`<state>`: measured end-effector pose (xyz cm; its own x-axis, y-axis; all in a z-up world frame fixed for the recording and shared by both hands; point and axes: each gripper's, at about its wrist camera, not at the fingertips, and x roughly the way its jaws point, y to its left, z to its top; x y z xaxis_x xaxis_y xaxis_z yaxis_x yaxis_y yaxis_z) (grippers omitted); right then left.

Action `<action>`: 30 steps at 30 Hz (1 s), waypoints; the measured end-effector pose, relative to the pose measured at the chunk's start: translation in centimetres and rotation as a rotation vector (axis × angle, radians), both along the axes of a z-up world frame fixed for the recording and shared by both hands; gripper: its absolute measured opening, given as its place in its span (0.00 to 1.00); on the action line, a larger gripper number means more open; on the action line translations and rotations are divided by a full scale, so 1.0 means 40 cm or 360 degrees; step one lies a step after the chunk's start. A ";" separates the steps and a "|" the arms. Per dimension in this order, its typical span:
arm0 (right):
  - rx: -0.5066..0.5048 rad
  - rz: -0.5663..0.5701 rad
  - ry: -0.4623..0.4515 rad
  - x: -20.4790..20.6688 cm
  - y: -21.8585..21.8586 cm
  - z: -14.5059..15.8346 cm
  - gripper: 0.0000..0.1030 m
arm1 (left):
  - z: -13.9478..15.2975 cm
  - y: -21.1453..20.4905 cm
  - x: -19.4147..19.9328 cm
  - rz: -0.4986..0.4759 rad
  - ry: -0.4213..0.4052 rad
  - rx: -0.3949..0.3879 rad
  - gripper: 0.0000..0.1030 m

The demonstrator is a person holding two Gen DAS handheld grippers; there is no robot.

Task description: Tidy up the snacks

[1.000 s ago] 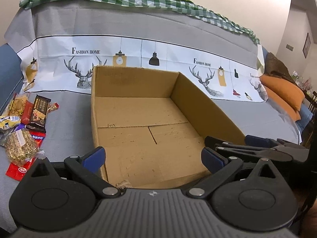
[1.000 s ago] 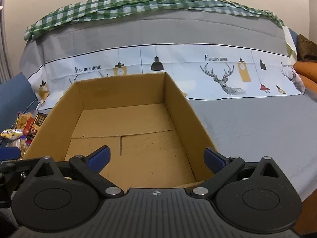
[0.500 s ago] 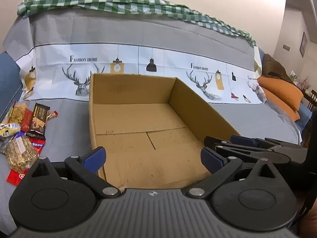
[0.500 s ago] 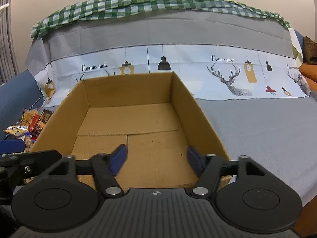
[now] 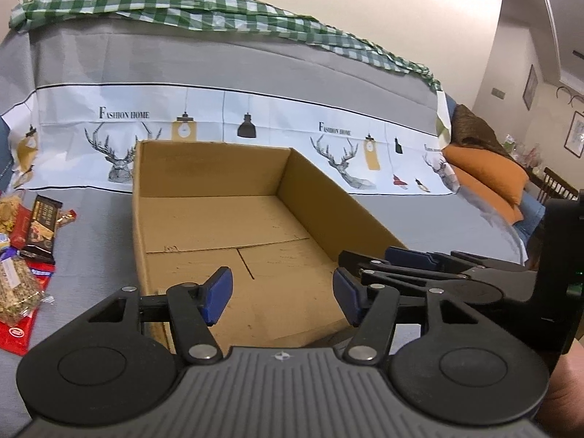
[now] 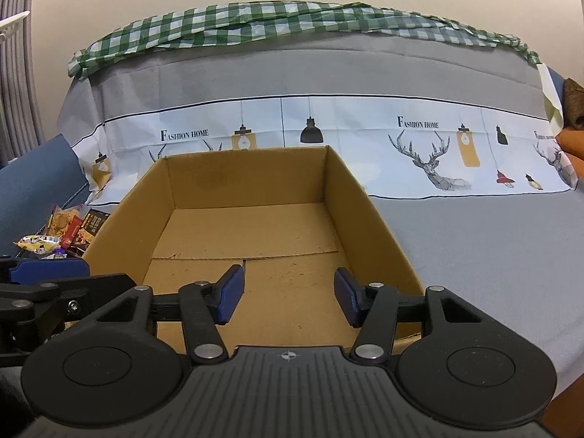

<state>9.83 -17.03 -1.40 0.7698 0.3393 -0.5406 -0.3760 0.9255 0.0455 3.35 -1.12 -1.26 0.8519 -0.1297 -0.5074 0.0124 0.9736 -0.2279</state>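
Two grippers hang over a cardboard box (image 6: 255, 226) on a grey cloth (image 6: 492, 248) with deer pictures. The left gripper (image 5: 281, 292) and right gripper (image 6: 286, 294) are both closing, with nothing between the blue pads. Snacks (image 5: 22, 255) lie left of the box. Only the left view shows an orange cushion (image 5: 489, 171) far right and wall pictures; only the right view shows a grey curtain (image 6: 16, 73).

Box (image 6: 255, 226) interior open from above; snacks (image 5: 25, 252) crowd left
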 end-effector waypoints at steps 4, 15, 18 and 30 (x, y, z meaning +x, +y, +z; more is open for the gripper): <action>-0.0002 -0.0011 -0.0010 0.000 0.000 -0.001 0.55 | 0.005 0.000 0.000 -0.0041 -0.0019 -0.0020 0.63; 0.0051 -0.0007 -0.0050 -0.017 0.021 0.006 0.58 | 0.042 0.047 0.000 -0.0197 -0.0079 0.0094 0.54; 0.0069 -0.0022 -0.0055 -0.024 0.034 0.013 0.61 | 0.070 0.072 0.007 -0.0372 -0.0121 0.0218 0.49; 0.0176 0.0020 0.0008 -0.058 0.150 0.051 0.60 | 0.037 0.315 -0.012 -0.0419 -0.0134 0.0014 0.45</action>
<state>7.51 -11.05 0.65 0.7626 0.4067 -0.5031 -0.3869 0.9100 0.1491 2.86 11.48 0.22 0.8285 -0.3483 -0.4384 0.2841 0.9362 -0.2070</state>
